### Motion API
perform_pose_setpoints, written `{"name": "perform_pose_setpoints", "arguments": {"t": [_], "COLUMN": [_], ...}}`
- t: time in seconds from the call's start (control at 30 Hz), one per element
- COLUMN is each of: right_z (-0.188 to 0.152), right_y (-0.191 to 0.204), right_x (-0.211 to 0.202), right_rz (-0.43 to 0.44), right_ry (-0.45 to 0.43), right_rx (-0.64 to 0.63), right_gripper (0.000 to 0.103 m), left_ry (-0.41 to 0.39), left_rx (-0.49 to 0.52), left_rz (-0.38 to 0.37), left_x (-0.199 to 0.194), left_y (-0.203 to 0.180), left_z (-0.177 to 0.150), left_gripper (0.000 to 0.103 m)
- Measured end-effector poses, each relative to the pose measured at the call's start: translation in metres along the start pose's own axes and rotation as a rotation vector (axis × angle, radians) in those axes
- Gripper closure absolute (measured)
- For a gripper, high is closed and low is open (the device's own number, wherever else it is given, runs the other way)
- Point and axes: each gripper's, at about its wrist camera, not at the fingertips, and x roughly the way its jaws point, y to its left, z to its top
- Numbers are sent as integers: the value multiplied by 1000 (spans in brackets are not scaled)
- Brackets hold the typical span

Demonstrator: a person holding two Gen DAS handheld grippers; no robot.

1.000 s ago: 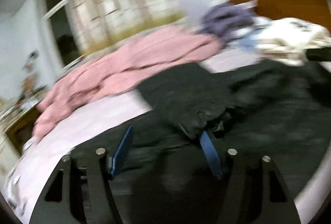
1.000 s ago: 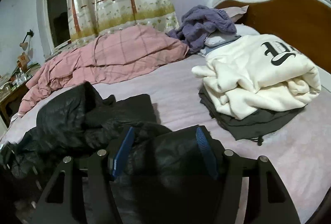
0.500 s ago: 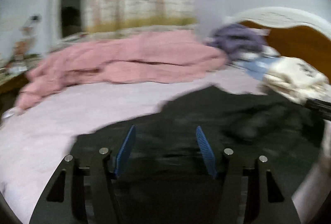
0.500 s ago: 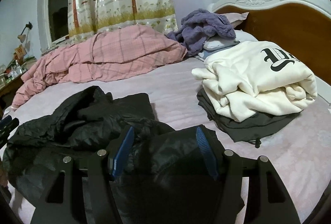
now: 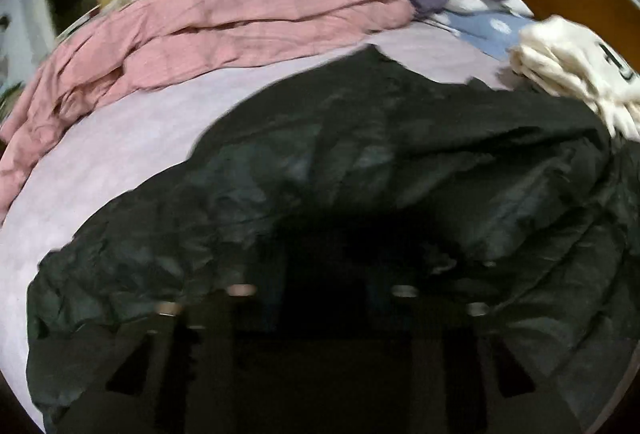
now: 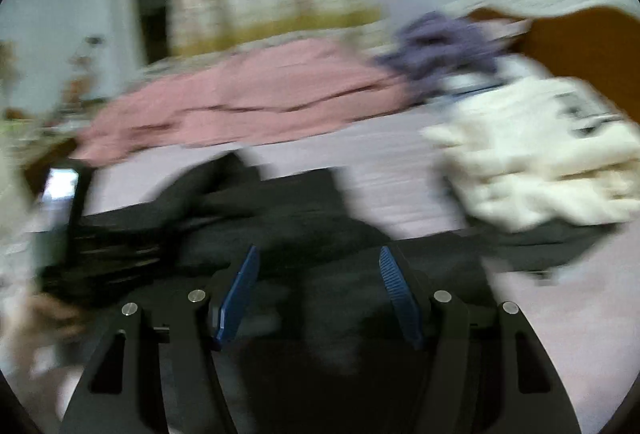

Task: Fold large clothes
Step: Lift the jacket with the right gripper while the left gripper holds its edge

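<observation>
jacket: large black puffy quilted jacket [image 5: 360, 161], spread rumpled on the lilac bed sheet [image 5: 120, 161], near edge right under both cams.
L gripper: left gripper [image 5: 324, 298] sunk in dark folds, jaws closing w/ jacket fabric between; blurred, can't confirm the pinch yet.
R gripper: right gripper [image 6: 320, 298] wide, blue pads apart, low over the jacket, holding nothing.
step: I'd say taking first hold to straighten the jacket, pre-fold.
next: I need R to nip fabric too, then pull flat.
around: folded cream sweatshirt [image 5: 576, 73] touching far right; pink blanket [image 5: 224, 21] well behind.
</observation>
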Motion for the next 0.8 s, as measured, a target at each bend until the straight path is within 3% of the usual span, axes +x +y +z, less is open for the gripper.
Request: {"name": "perform_pose_setpoints", "arguments": {"t": [0.07, 0.1, 0.2, 0.27, 0.4, 0.47, 0.53, 0.6, 0.77, 0.8], "right_z": [-1, -2, -6, -5, 3, 5, 5, -2, -32, -35], "right_y": [10, 16, 37, 49, 78, 96, 113, 133, 169, 170], "right_x": [5, 8, 21, 31, 54, 75, 100, 121, 158, 164], "right_rz": [143, 160, 136, 110, 81, 45, -21, -165, -536, -550], "right_ry": [47, 58, 105, 144, 211, 295, 375, 402, 330, 345], "right_rx": [2, -9, -70, -110, -176, -249, -352, -533, -1115, -1166], "right_gripper": [39, 39, 54, 76, 87, 87, 87, 87, 87, 87], "left_ry": [-85, -146, -322, -413, -498, -515, -532, -559, -623, -641], "left_rx": [-17, -27, -77, -106, -214, -275, -320, -331, -321, -312], "left_rz": [14, 6, 41, 70, 151, 128, 83, 60, 132, 127], "left_x": [-17, -28, -74, -102, -132, -144, -152, -162, -188, -194], "left_y": [12, 19, 40, 57, 102, 125, 148, 160, 165, 164], "left_z": [-1, -1, 2, -2, -14, -29, -36, -44, -66, -68], "left_gripper": [94, 94, 95, 95, 95, 95, 95, 95, 96, 96]}}
